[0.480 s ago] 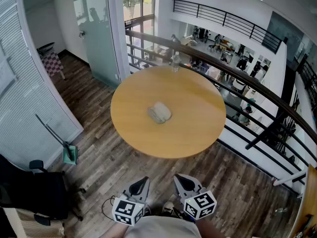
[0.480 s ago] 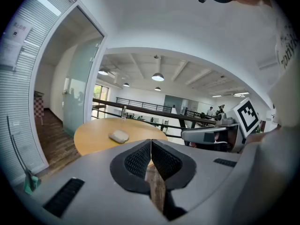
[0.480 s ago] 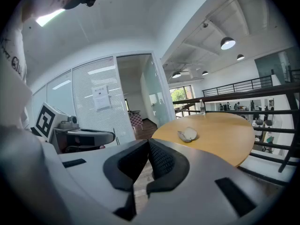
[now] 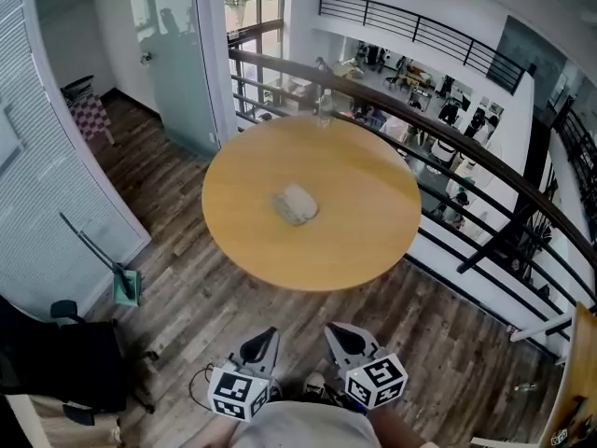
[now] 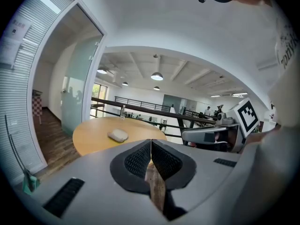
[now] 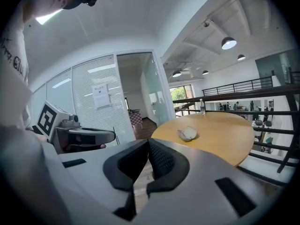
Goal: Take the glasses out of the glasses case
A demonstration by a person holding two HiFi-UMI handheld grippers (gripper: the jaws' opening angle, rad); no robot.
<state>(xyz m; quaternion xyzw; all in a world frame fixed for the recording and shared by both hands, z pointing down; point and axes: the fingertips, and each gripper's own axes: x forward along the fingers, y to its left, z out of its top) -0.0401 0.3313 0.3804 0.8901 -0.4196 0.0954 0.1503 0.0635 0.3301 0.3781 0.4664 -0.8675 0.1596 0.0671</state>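
Task not started. Pale grey oval glasses case (image 4: 296, 204) lies near centre of round wooden bench (image 4: 373, 250) and looks shut. Left gripper (image 4: 264, 339) and right gripper (image 4: 338, 336): jaws closed, empty, well short of bench.

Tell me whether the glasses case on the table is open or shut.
Apparently shut: the glasses case lies as one compact grey lump on the table, with no lid raised. It is too small to be certain.

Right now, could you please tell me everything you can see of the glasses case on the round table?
The glasses case is a small, rounded, pale grey-beige clamshell with a visible seam, looking closed. It lies flat near the middle of the round wooden table, resting on the tabletop alone; nothing else touches it.
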